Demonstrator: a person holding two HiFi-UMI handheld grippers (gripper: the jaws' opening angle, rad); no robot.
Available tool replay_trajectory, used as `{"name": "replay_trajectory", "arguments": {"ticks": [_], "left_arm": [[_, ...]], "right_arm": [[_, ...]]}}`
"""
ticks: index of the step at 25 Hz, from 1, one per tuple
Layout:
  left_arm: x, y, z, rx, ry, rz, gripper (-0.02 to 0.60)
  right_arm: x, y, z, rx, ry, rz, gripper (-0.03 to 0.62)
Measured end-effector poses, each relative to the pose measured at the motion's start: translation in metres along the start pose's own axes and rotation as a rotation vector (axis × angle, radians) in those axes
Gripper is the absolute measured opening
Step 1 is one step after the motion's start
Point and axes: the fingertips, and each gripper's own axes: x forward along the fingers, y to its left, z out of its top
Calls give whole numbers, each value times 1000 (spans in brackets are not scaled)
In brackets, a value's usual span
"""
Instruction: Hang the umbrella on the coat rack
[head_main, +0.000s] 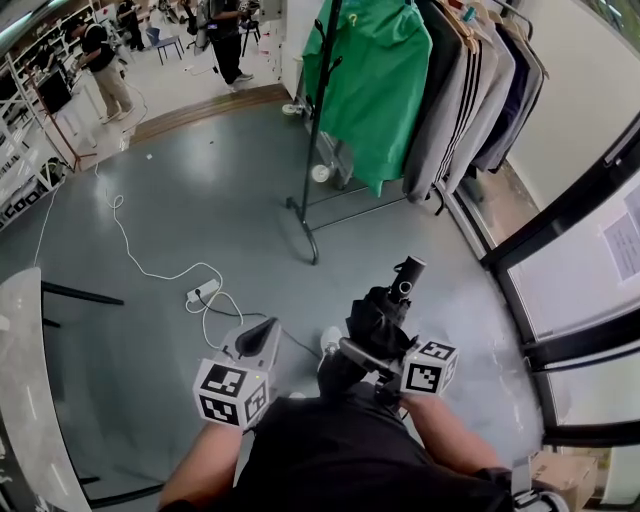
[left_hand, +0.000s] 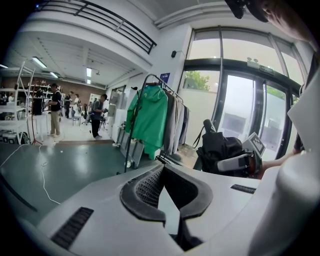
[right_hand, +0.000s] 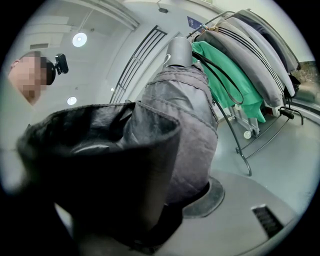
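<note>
A folded black umbrella (head_main: 378, 322) is clamped in my right gripper (head_main: 360, 352), its stubby handle (head_main: 408, 272) pointing up and away toward the rack. In the right gripper view the umbrella (right_hand: 180, 115) fills the middle and hides the jaws of the right gripper (right_hand: 167, 200). The black coat rack (head_main: 318, 110) stands ahead on the grey floor, with a green jacket (head_main: 375, 80) and several grey and dark coats hanging from it. My left gripper (head_main: 268, 328) hangs shut and empty to the left of the umbrella. In its own view the left gripper (left_hand: 162, 169) points at the rack (left_hand: 131, 130).
A white power strip (head_main: 200, 293) and its cable trail across the floor at left. Glass doors with black frames (head_main: 560, 240) run along the right. People stand far back (head_main: 225, 40). A pale table edge (head_main: 20, 400) is at the left, a cardboard box (head_main: 560, 475) at lower right.
</note>
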Motion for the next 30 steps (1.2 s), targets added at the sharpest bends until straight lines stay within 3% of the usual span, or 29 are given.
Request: {"name": "replay_trajectory", "arguments": {"ticks": [7, 19, 30], "left_arm": [[30, 32, 21, -7, -6, 38, 15], [116, 70, 89, 7, -37, 56, 15], [190, 94, 125, 13, -3, 96, 15]], "right_arm": [[34, -24, 31, -16, 21, 33, 239], [75, -89, 104, -38, 47, 62, 239], [96, -159, 159, -38, 82, 54, 239]]}}
